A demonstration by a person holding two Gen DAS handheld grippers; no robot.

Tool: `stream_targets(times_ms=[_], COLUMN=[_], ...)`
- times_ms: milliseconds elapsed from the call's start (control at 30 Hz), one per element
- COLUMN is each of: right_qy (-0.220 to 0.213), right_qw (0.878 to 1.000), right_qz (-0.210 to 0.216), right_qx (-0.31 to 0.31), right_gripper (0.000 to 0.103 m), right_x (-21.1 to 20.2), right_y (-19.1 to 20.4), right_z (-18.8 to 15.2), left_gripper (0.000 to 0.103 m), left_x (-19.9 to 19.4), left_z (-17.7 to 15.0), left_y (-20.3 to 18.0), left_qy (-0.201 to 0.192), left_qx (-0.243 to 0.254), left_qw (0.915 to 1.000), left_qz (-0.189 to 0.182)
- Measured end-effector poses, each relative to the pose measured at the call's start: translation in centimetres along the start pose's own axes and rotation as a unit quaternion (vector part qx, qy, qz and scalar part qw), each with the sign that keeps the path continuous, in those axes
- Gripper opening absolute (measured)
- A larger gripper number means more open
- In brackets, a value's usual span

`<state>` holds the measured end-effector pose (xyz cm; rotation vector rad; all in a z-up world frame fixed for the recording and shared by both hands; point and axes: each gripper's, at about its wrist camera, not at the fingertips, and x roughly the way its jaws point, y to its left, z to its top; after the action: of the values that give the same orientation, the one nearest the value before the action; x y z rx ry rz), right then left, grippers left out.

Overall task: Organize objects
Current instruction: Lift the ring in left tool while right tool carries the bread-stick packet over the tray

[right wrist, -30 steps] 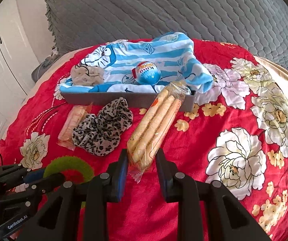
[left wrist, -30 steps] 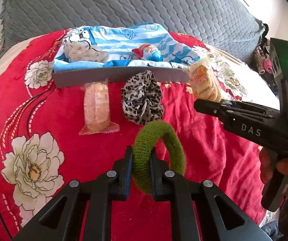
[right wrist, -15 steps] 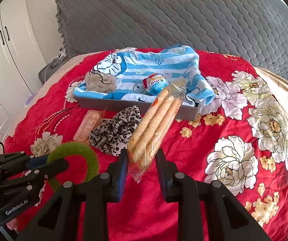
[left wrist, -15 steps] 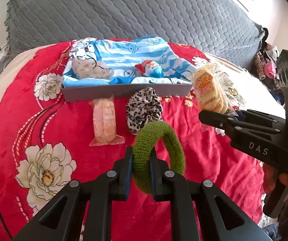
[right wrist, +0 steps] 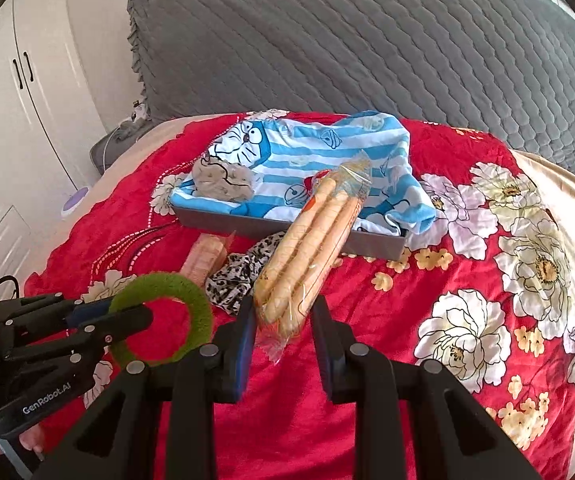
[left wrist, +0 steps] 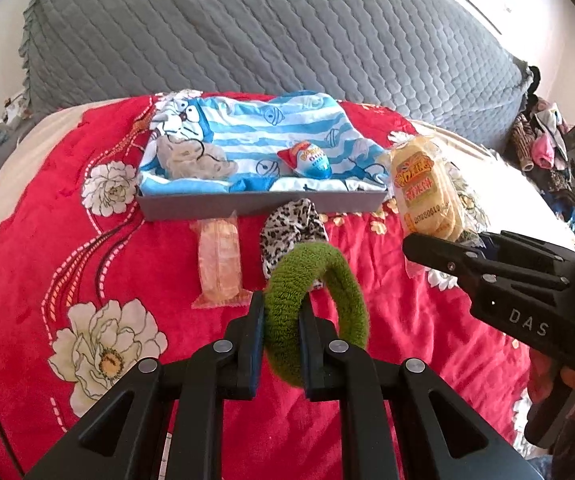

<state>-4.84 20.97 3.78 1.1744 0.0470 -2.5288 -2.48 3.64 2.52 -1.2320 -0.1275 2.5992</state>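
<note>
Your left tool point(left wrist: 281, 312) was clamped on the green hair tie point(left wrist: 315, 312); your right tool point(right wrist: 283, 316) gripped the biscuit pack point(right wrist: 311, 248) above the bed point(right wrist: 387, 380).

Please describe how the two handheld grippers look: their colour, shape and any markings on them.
Both are matte black plastic with angular, strutted fingers and round silver rivets. The left gripper carries white "GenRobot.AI" lettering on its side, seen from the right wrist view, and a thin black cable at its edge. The right gripper shows white "DAS" lettering in the left wrist view. Blue pads line the inner faces of the jaws.
</note>
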Motion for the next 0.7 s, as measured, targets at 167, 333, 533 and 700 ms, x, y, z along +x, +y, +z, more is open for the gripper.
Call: stream_targets(times_ms=[167, 333, 533, 700], right_qy=[-0.007, -0.014, -0.021, -0.032], right_qw=[1.0, 1.0, 1.0, 0.999], right_qz=[0.002, 0.005, 0.004, 0.003], right_qx=[-0.006, -0.009, -0.017, -0.025], right_gripper=[0.028, 0.028, 0.028, 0.028], right_x=[-0.5, -1.0, -1.4, -1.9], right_y=[0.3, 0.6, 0.9, 1.2], right_z=[0.4, 0.8, 1.1, 1.7], left_gripper=[0.015, 0.015, 0.015, 0.015], left_x=[-0.5, -0.9, -1.1, -1.4], left_z=[0.7, 1.3, 1.8, 2.4], left_y=[0.2, 0.3, 0.2, 0.1], left_qy=[-0.009, -0.015, -0.021, -0.027], left_qx=[-0.004, -0.007, -0.005, -0.001], left_qw=[0.9999, 0.9998, 0.9997, 0.9995], left_qz=[0.005, 0.008, 0.01, 0.015])
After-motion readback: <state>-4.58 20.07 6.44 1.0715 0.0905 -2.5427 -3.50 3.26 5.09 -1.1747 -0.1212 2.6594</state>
